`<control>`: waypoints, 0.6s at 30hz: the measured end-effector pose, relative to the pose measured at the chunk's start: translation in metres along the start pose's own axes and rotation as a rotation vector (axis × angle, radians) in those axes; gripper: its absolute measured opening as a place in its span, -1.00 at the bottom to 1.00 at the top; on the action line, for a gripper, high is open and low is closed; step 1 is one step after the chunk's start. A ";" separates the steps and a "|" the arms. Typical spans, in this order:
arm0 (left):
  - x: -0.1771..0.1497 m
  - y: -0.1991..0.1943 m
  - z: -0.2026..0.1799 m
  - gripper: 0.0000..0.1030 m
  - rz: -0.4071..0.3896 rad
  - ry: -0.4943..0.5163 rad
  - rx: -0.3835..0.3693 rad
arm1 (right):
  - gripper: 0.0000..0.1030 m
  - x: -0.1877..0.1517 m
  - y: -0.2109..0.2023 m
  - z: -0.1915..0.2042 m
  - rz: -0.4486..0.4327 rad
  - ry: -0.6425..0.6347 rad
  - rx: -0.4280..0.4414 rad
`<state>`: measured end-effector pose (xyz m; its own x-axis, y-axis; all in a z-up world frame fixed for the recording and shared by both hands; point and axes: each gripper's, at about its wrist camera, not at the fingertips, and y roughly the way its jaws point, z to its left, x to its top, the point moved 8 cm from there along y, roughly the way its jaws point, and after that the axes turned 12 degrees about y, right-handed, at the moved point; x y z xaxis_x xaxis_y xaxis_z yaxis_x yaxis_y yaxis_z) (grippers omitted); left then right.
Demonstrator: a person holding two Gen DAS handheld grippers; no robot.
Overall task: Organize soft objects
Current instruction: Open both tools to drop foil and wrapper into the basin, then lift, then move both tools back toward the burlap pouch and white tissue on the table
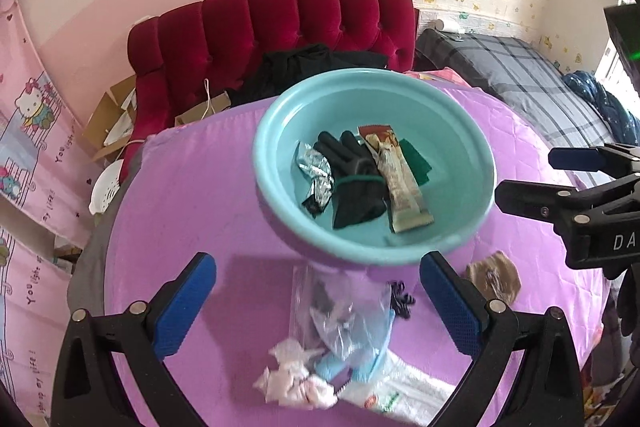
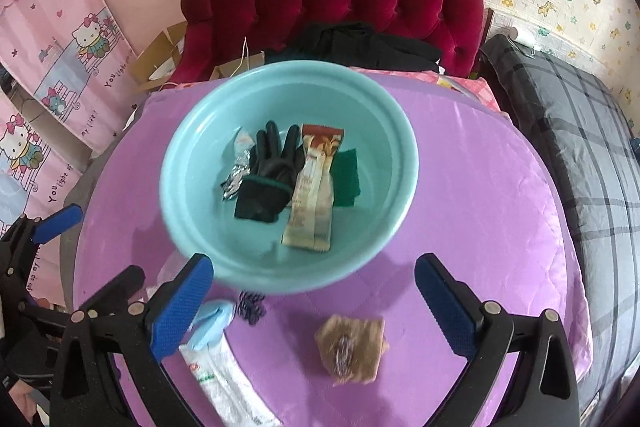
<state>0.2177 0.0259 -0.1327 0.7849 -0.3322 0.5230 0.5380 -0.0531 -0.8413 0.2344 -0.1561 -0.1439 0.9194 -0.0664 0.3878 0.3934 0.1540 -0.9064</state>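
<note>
Holding both your tools wide, empty: left tool, right tool | one teal basin on counter: one black glove, two wrappers, one green cloth | brown pouch outside

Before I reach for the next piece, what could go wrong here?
The clear bag, crumpled tissues and blue glove overlap, so the open left gripper may pinch several at once. The basin rim stands just ahead of both grippers; a forward sweep could nudge it. The right gripper is open above the brown packet.
</note>
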 end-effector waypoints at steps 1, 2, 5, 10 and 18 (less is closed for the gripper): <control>-0.004 -0.003 0.000 1.00 0.001 -0.006 -0.002 | 1.00 -0.005 -0.003 0.000 0.000 -0.003 0.004; -0.008 -0.005 -0.001 1.00 0.003 -0.009 -0.003 | 1.00 -0.007 -0.005 0.000 0.000 -0.005 0.002; -0.019 -0.013 -0.005 1.00 -0.003 -0.005 -0.003 | 1.00 -0.021 -0.011 -0.002 -0.002 -0.010 -0.007; -0.040 -0.023 -0.011 1.00 -0.007 -0.019 -0.007 | 1.00 -0.037 -0.019 -0.005 -0.010 -0.015 -0.016; -0.078 -0.026 -0.018 1.00 0.002 -0.022 0.004 | 1.00 -0.073 -0.018 -0.018 -0.004 0.007 -0.033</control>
<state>0.1369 0.0360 -0.1541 0.7927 -0.3115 0.5240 0.5374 -0.0488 -0.8419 0.1606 -0.1723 -0.1591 0.9177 -0.0739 0.3904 0.3968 0.1215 -0.9098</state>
